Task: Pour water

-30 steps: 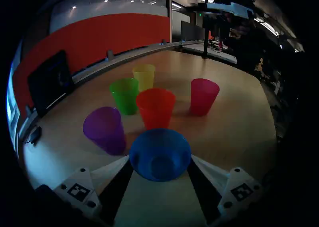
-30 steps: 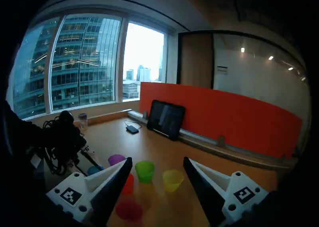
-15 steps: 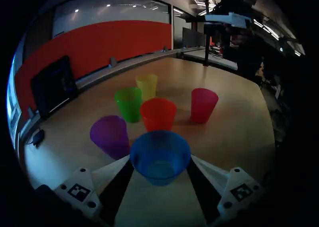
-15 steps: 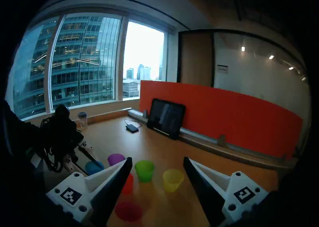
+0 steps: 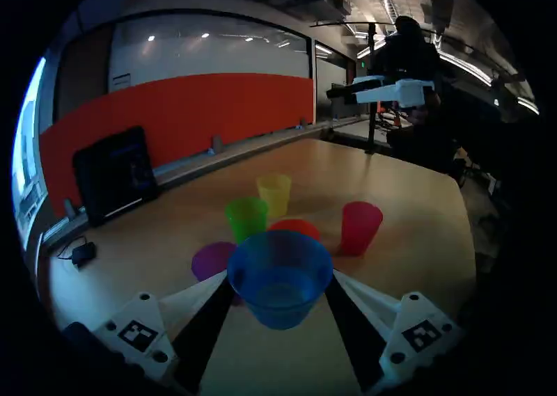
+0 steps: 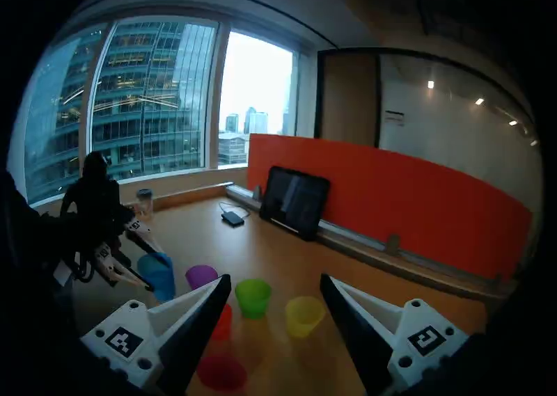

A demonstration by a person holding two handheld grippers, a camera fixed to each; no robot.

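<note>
Above the wooden desk point(image 5: 418, 215), my left hand-held gripper point(image 5: 278, 279) clamps the translucent blue plastic cup point(image 5: 280, 298); pouring next needs a steady tilt over, say, the green plastic cup point(image 5: 246, 217).

Left gripper point(image 5: 280, 274): two white plastic fingers point(image 5: 184, 309), wedge-shaped and tapering to the tips, with black inner faces. Behind each tip, a flat white block carries a square black-and-white marker point(image 5: 137, 333) ringed by small dark screws point(image 5: 145, 296). Right gripper point(image 6: 275, 279): matching white fingers and markers. Farther off, past the fingertips, the person point(image 5: 418, 55) wears dark clothing.
</note>
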